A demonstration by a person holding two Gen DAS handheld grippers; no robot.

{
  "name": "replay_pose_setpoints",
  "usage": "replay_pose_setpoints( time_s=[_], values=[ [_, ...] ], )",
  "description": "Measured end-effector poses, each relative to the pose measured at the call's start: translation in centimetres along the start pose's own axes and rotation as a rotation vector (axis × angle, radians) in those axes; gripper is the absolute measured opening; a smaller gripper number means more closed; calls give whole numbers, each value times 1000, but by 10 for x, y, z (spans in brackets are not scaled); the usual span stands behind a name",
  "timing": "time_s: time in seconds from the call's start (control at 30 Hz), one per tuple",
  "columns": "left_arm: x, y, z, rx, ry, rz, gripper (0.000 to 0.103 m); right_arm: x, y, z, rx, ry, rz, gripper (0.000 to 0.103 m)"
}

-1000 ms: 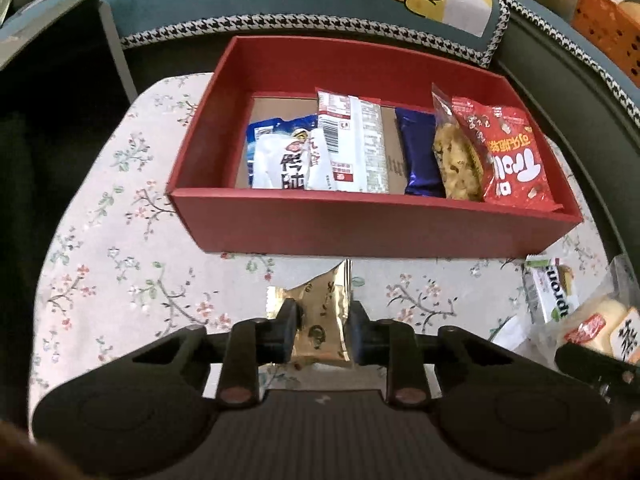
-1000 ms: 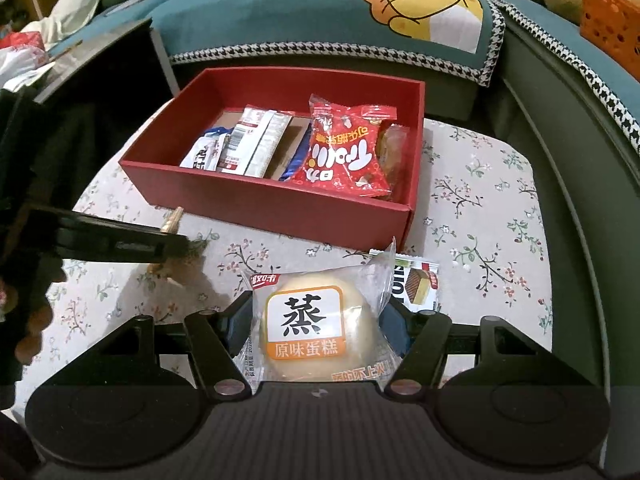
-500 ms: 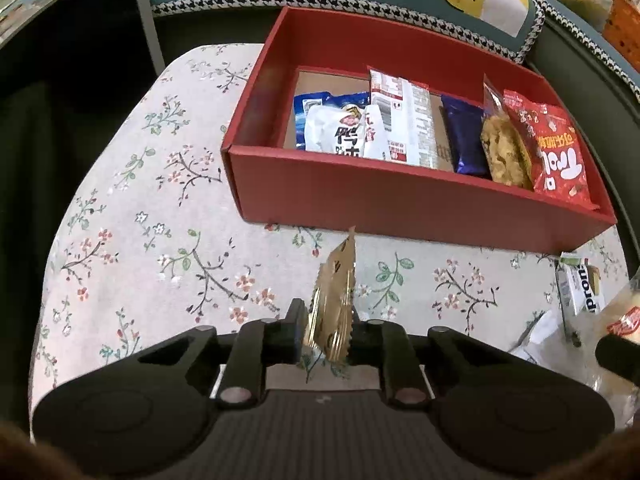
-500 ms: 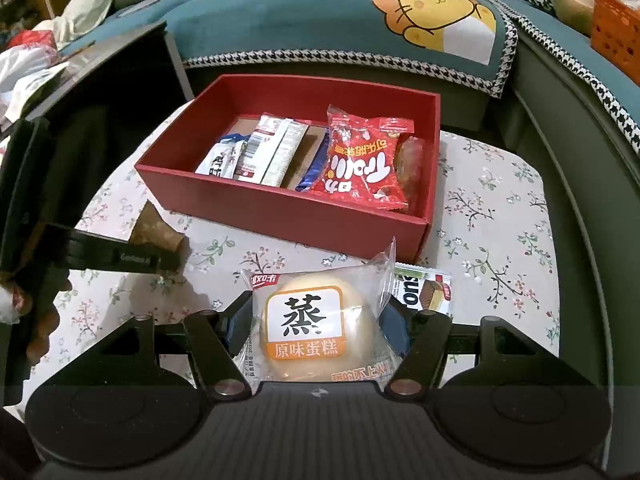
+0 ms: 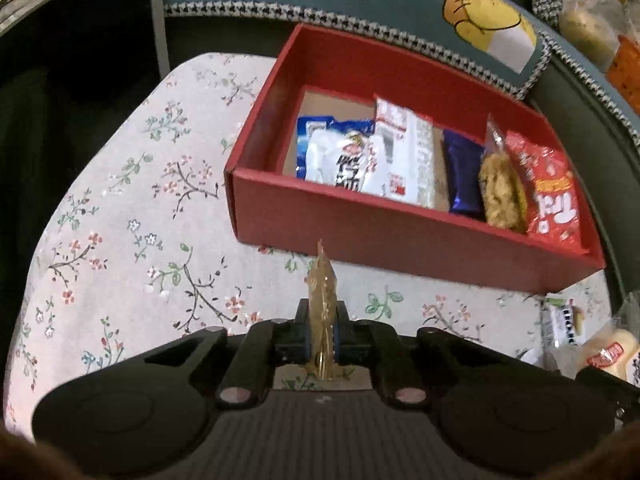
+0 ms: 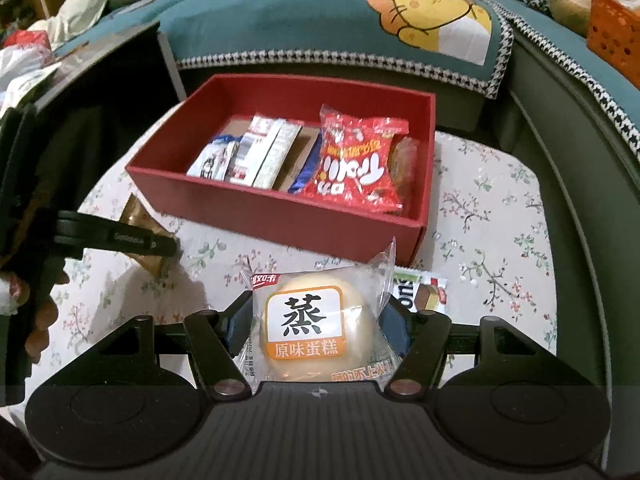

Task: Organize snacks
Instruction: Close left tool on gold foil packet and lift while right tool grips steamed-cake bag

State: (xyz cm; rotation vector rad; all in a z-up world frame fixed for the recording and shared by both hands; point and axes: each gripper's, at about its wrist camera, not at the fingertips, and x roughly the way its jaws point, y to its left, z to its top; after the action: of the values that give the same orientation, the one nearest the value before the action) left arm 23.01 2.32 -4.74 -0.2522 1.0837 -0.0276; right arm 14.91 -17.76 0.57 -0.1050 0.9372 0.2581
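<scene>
- Nearest the left wrist camera, the left gripper (image 5: 322, 334) is clamped on a gold foil packet (image 5: 322, 300), which stands edge-on between the fingers and sticks up above them, over the floral tablecloth (image 5: 120, 220).
- From the right wrist view, that same gold foil packet (image 6: 140, 236) shows broadside, pinched by the dark finger of the left gripper (image 6: 160, 245), just in front of the box's near left corner and apart from it.
- Closest to the right wrist camera, the right gripper (image 6: 316, 326) is closed against the sides of a clear-wrapped steamed cake (image 6: 310, 328) with an orange-and-white label; the wrapper's sealed end fans out past the right finger.
- Just behind the cake, a small green-and-white snack pack (image 6: 420, 290) lies flat on the tablecloth, close to the box's near right corner.
- Beyond both grippers sits the red box (image 5: 400, 236) on the cloth, its brown floor partly showing.
- Inside it, left to right in the left wrist view: a blue-and-white pouch (image 5: 340, 156), a white-and-red pack (image 5: 408, 152) overlapping it, a dark blue wrapper (image 5: 464, 180), a clear bag of tan pieces (image 5: 500, 188) and a red snack bag (image 5: 552, 196) against the right wall.
- Farthest back, a teal cushion with a cartoon lion (image 6: 432, 12) lies on the sofa, and an orange basket (image 6: 612, 32) sits at the upper right.
</scene>
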Motion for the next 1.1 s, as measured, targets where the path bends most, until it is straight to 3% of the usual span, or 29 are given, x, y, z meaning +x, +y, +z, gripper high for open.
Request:
replay_pose_setpoints(
  time_s=[0.73,1.1],
  values=[
    [-39,-31,0,53,-45,-154,39,-8,-12,9,65,-60,3,70],
    [-50,-41,0,92,-77,-155,39,-11,-9,13,63,-79,4,70]
  ],
)
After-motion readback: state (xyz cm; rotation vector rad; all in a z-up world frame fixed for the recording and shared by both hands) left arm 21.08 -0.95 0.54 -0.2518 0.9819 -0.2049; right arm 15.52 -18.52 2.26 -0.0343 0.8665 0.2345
